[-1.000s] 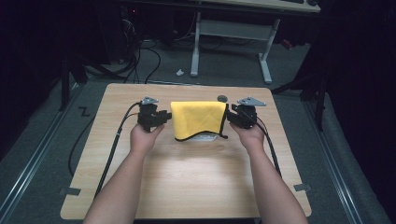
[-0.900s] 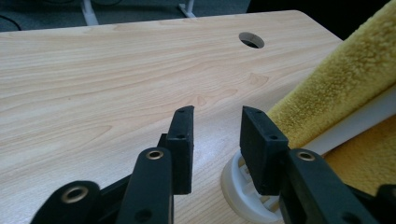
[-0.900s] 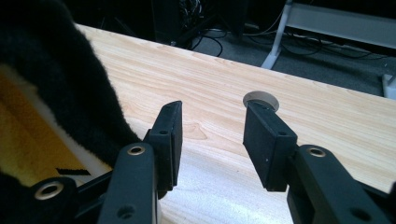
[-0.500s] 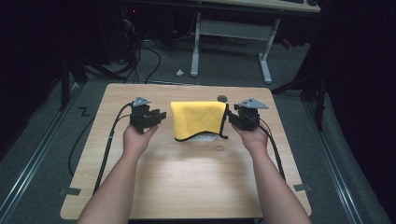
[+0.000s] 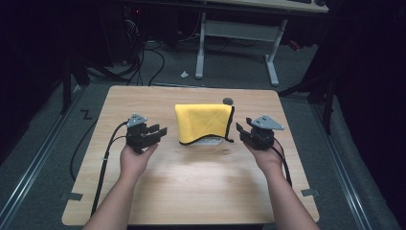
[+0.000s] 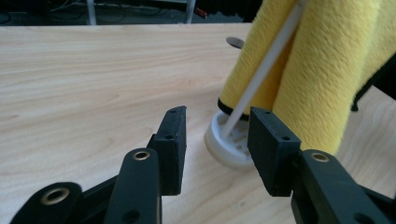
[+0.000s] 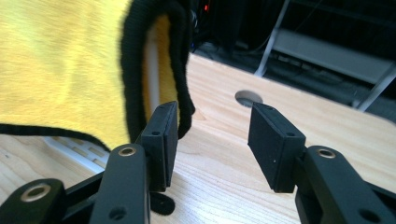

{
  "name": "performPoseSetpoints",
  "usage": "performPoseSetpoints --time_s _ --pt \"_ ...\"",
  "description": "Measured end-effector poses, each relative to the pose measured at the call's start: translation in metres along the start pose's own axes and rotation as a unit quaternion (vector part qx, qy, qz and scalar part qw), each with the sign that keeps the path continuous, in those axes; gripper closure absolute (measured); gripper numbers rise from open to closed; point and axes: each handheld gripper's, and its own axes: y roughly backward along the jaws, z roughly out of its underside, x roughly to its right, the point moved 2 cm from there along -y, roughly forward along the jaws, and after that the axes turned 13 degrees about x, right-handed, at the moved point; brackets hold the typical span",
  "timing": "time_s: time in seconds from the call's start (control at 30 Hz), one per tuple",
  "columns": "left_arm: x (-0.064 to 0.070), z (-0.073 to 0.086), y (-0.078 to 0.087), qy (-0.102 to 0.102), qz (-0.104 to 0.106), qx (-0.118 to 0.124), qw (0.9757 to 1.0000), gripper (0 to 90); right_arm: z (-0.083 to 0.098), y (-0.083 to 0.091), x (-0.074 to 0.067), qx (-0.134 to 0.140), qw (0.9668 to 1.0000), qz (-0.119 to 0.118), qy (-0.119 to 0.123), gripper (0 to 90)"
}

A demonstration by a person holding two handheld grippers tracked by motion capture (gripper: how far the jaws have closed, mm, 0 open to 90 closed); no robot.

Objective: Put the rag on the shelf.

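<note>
Left gripper [image 5: 162, 130] at centre left of the high view: fingers [image 6: 172, 140] parted and released, just been opening, nothing between them; in the left gripper view the white rack base [image 6: 227, 145] sits just past the fingertips. Right gripper [image 5: 241, 131] at centre right: fingers [image 7: 161, 135] likewise spread and empty, just been opening, the left one just beside the black-edged corner of the yellow cloth [image 5: 203, 122], contact not resolvable. The cloth hangs draped over the white rack at upper centre of the wooden surface [image 5: 191, 191], between both grippers.
</note>
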Motion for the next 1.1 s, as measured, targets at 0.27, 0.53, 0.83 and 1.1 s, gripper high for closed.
performPoseSetpoints --time_s 0.27,0.53,0.83,1.1 --pt "0.020 0.024 0.031 -0.015 0.031 -0.008 0.9994 55.9 0.005 0.030 -0.023 -0.014 0.9996 -0.015 0.018 50.3" --pt "0.043 0.065 0.065 -0.014 0.059 -0.038 0.9974 53.6 0.027 0.058 -0.060 -0.035 0.9979 -0.049 0.025 47.2" --pt "0.066 0.115 0.087 -0.017 0.078 -0.097 0.9921 50.9 0.064 0.076 -0.102 -0.075 0.9950 -0.066 0.004 40.7" --pt "0.095 0.116 0.074 -0.069 0.107 -0.097 0.9871 47.7 0.088 0.086 -0.105 -0.070 0.9962 -0.051 0.001 44.9"
